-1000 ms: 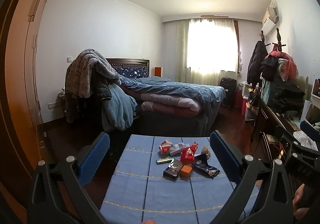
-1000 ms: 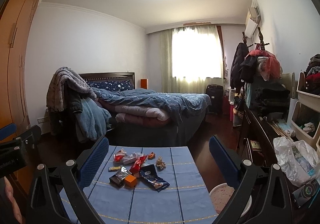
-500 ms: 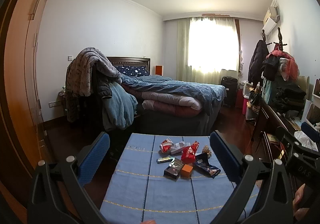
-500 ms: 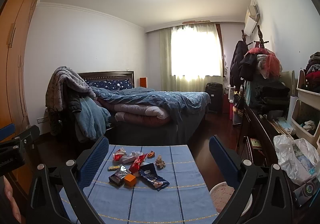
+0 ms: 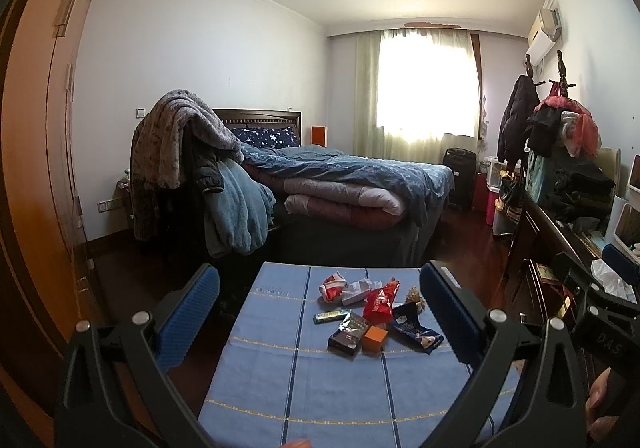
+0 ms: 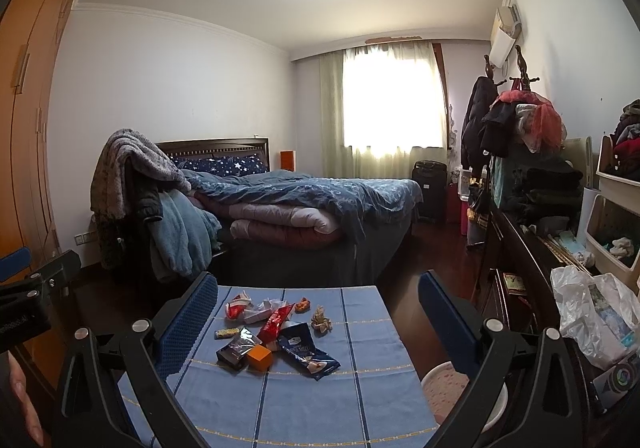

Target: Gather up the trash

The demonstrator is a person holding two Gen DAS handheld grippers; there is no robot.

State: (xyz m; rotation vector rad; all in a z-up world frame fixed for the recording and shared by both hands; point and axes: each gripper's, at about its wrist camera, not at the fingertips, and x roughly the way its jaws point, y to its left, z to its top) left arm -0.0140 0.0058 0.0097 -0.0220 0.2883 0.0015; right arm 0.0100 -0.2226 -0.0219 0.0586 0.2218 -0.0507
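Several pieces of trash lie in a loose pile on a blue cloth-covered table (image 5: 280, 376) (image 6: 304, 400): a red wrapper (image 5: 378, 302) (image 6: 275, 322), a small orange box (image 5: 375, 337) (image 6: 259, 357), a dark blue snack bag (image 5: 416, 328) (image 6: 308, 352), a dark foil pack (image 5: 347, 333) (image 6: 236, 349) and a crumpled paper ball (image 6: 321, 318). My left gripper (image 5: 320, 312) hangs open above the table's near part, well short of the pile. My right gripper (image 6: 318, 316) is open too, with nothing between its fingers.
A pale round bin (image 6: 460, 388) stands on the floor right of the table. A white plastic bag (image 6: 592, 320) rests on the dark cabinet at right. Behind the table is a bed (image 5: 344, 184) with piled quilts. An orange wardrobe (image 5: 36, 152) fills the left side.
Both views have drifted slightly; the right wrist view has tipped down a little, showing more of the table and the bin. Both grippers stay open.
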